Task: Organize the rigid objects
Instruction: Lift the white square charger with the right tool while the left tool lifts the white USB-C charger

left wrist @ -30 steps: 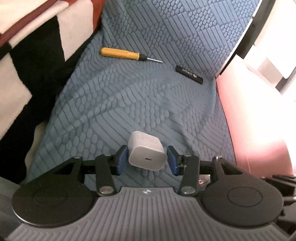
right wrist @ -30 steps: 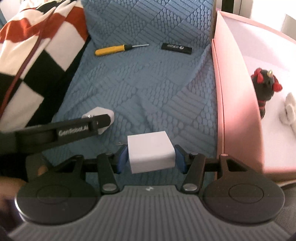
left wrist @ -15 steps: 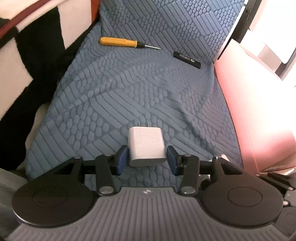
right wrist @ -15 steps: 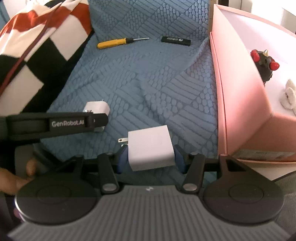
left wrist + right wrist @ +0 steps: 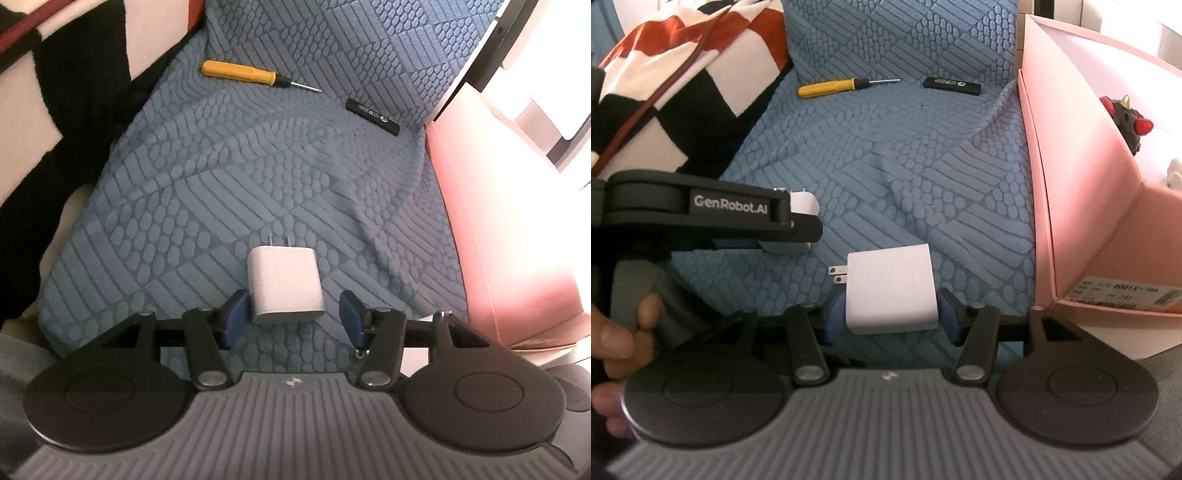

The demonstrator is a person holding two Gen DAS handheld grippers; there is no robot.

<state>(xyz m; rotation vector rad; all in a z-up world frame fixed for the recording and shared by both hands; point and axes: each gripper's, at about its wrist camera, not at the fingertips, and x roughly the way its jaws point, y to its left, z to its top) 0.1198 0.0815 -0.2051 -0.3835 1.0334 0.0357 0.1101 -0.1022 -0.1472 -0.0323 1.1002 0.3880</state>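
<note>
A small white charger (image 5: 284,282) lies flat on the blue textured cloth (image 5: 258,177), prongs pointing away. My left gripper (image 5: 290,319) is open around its near end, with gaps on both sides. The same charger (image 5: 803,206) shows in the right wrist view, partly hidden behind the left gripper's body. My right gripper (image 5: 891,321) is shut on a larger white charger (image 5: 892,291), prongs pointing left, low over the cloth.
A yellow screwdriver (image 5: 243,73) (image 5: 831,88) and a black stick (image 5: 373,116) (image 5: 951,85) lie at the far end of the cloth. A pink box (image 5: 1100,184) stands at the right holding a dark toy (image 5: 1126,118). A checked blanket (image 5: 683,85) lies at the left.
My left gripper has laid the small charger down flat on the cloth and opened its jaws. My right gripper has lowered toward the cloth, still holding the larger charger.
</note>
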